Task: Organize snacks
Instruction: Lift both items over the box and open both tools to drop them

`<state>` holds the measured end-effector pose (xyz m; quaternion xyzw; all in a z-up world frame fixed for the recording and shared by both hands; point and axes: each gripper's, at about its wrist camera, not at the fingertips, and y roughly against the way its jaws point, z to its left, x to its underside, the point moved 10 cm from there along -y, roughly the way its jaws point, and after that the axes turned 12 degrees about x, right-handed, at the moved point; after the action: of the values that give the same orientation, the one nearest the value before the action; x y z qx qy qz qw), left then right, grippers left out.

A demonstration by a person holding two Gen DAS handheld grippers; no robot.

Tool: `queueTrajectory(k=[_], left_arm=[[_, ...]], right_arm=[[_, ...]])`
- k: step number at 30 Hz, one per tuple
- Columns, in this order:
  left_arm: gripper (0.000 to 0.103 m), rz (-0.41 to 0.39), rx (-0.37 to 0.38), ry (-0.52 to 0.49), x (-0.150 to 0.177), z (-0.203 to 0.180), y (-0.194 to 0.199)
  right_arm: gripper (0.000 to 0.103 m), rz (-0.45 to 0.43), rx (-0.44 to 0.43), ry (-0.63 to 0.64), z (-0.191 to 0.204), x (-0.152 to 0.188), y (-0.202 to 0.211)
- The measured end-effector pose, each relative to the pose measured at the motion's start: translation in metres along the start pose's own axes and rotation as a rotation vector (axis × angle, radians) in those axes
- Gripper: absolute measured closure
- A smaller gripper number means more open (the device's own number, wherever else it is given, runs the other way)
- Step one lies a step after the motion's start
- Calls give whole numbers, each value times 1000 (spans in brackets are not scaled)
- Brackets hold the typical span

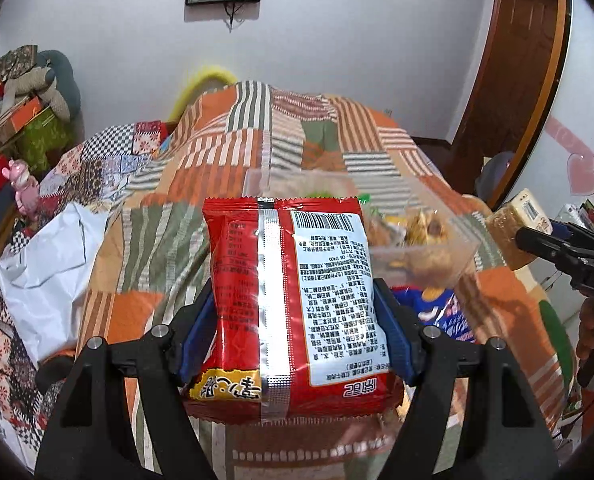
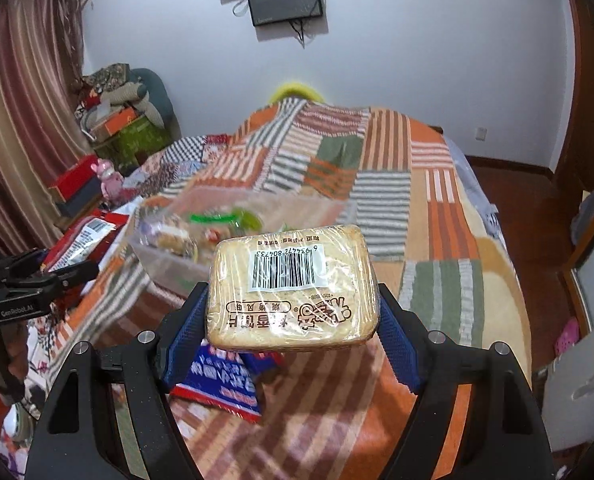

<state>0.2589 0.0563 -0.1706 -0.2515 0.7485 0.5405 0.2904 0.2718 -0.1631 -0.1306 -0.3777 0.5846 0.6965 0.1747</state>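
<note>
My left gripper (image 1: 297, 296) is shut on a red snack packet (image 1: 281, 280), held back side up with its white label showing. Just beyond it stands a clear plastic bin (image 1: 467, 242) with several snacks inside. A blue packet (image 1: 445, 312) lies on the blanket below the bin. My right gripper (image 2: 293, 300) is shut on a beige wrapped snack block (image 2: 293, 284) with a barcode on top. From the right wrist view the bin (image 2: 165, 268) sits ahead to the left, the blue packet (image 2: 225, 380) lies under the fingers, and the left gripper (image 2: 57, 276) shows at the left edge.
Everything sits on a bed with a striped patchwork blanket (image 2: 437, 240). A white bag (image 1: 45, 264), a pink toy (image 1: 23, 188) and stacked boxes (image 1: 29, 120) crowd the left side. A wooden door frame (image 1: 517, 80) stands to the right.
</note>
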Motion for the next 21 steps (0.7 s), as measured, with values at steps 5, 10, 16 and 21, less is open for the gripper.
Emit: queueTrajectory(k=[5,10,16,21], left_arm=[[31,-15,-5,-13,-17,-1,-6],[31,-30,6,1,-32,3,-14],[31,-21,-2,-8,-46,8,-31],[31,-25,4,7,-56,12,-45]], right_arm=[[27,-23,-26,-24,8,-16,-5],[27,-30,-44,-29,23,-27,-15],[27,-27,-51,-28,35,-37,-30],[27,-4,-46,-20,42,-39,-49]])
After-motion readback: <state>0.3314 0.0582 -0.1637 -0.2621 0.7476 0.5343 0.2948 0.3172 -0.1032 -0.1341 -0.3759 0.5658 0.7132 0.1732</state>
